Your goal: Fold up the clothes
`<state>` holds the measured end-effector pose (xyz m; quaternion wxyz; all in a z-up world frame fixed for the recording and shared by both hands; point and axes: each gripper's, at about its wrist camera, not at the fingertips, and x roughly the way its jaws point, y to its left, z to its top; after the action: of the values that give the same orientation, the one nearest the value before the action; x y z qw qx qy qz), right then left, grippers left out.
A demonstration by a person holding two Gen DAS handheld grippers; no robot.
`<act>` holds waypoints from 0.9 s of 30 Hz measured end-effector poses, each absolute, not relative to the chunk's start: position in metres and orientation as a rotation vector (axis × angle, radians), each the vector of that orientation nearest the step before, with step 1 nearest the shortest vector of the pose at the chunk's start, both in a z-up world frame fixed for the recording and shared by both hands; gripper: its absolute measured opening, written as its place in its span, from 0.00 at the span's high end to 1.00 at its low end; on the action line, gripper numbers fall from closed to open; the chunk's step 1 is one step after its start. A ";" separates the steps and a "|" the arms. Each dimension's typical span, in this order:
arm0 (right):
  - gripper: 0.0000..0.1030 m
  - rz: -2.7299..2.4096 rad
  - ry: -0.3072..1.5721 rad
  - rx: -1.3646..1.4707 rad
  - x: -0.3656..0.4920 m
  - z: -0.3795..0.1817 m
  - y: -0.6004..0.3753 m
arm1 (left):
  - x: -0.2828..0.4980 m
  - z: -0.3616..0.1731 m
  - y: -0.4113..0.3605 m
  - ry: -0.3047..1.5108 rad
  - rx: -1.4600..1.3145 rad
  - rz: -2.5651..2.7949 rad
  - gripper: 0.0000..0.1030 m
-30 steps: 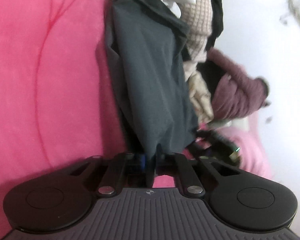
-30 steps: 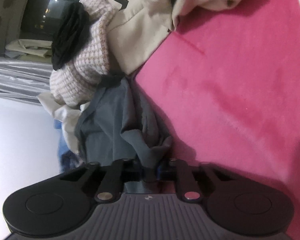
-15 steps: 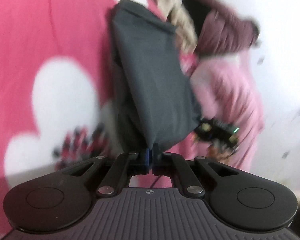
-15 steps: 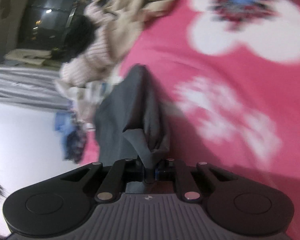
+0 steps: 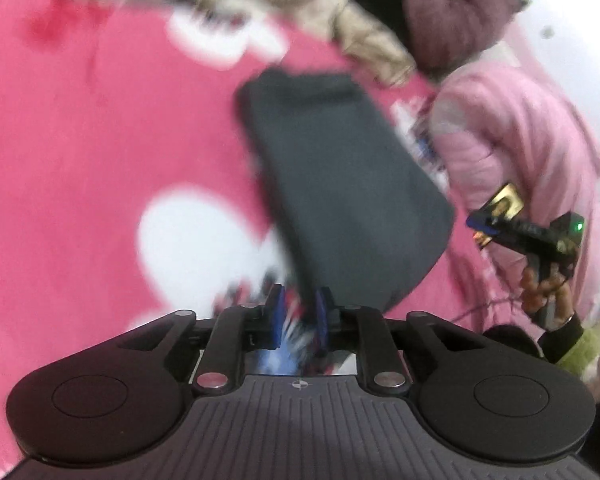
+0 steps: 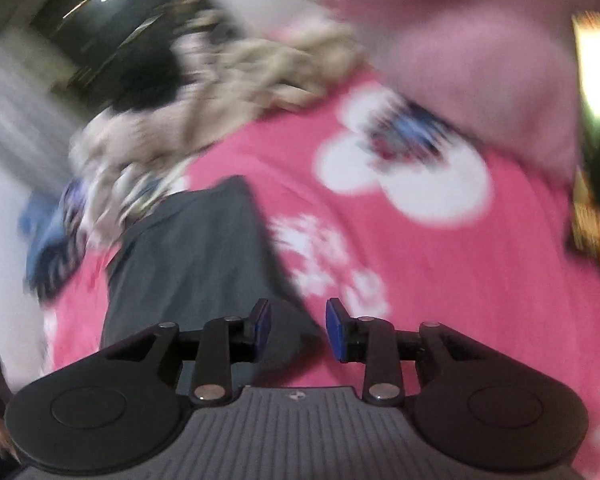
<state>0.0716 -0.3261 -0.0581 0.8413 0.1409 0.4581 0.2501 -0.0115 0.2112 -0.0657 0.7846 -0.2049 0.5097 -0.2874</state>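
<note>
Mostly soft stuff: dark grey garment [image 5: 340, 184], smooth matte knit, folded to a long rounded slab, lies on the pink fleece blanket [image 5: 80, 152] with white heart-like blotches. Left gripper [image 5: 299, 308]: blue pads parting, grey hem edge just at the right pad, grip not clear through blur. Right gripper [image 6: 298, 328]: jaws opening, nothing between; garment [image 6: 188, 248] lies just left of it. Far side, heap of clothes [image 6: 220, 76], beige and nubbly. Pale pink quilted jacket [image 5: 512, 152] at right. No legible writing.
</note>
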 end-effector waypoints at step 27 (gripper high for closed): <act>0.70 0.718 0.900 0.003 0.174 -0.086 -0.145 | 0.073 -0.088 0.084 0.973 -0.071 -0.645 0.72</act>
<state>0.1737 -0.1445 -0.0859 0.8387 0.0014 0.4256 0.3397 0.0726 0.0838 -0.0877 0.8339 -0.0336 0.4593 -0.3042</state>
